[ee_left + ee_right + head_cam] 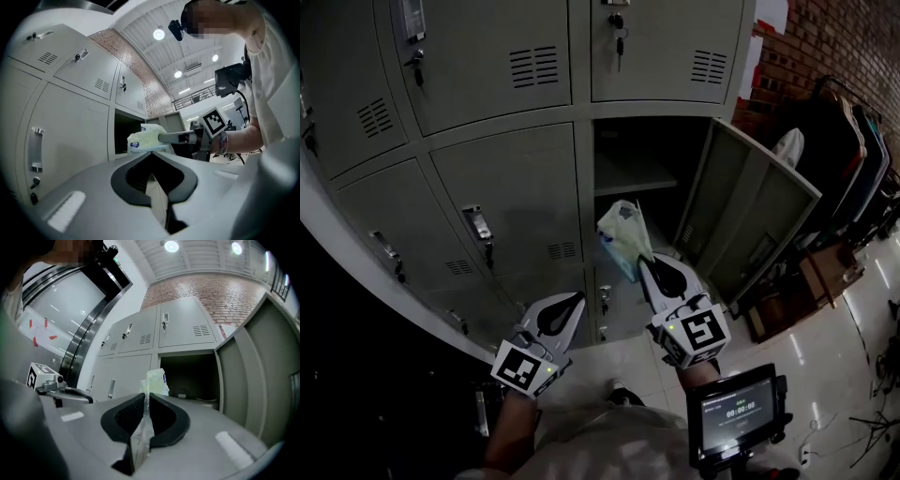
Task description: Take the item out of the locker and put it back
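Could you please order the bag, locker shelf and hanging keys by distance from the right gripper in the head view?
1. bag: pinched in the right gripper.
2. locker shelf: behind, inside open compartment.
3. hanging keys: upper door, top.

Open grey locker (755, 211), inner shelf (633, 173), glossy tiled floor (834, 342)

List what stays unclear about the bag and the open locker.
- Contents of the bag: pale plastic hides them in every view; blue label too small to read.
- Back of the open locker: lost in shadow, head view.
- On its floor, small things, right gripper view: too dark to name.
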The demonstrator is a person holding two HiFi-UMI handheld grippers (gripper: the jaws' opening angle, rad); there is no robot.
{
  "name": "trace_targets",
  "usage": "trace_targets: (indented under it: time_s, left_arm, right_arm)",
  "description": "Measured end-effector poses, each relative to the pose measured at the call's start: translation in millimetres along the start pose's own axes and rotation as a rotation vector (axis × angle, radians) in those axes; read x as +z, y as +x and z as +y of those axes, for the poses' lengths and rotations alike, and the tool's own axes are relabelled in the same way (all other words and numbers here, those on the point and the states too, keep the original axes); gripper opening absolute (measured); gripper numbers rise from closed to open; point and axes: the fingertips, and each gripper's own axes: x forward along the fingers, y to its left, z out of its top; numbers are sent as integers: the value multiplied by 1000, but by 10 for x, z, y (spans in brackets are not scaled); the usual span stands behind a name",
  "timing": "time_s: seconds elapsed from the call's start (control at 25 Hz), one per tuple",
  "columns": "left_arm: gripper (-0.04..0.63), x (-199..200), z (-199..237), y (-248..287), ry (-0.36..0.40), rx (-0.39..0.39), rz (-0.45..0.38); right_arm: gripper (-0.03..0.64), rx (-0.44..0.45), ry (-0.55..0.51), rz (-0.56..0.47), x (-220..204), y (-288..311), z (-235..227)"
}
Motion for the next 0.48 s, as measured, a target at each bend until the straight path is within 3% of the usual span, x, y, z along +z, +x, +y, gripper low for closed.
trace_targets:
  time_s: [0.48]
  left_arm:
    - [0, -146, 559, 933, 11, 41, -1]
  right_arm:
    - [21, 2, -58, -18, -71, 901, -961]
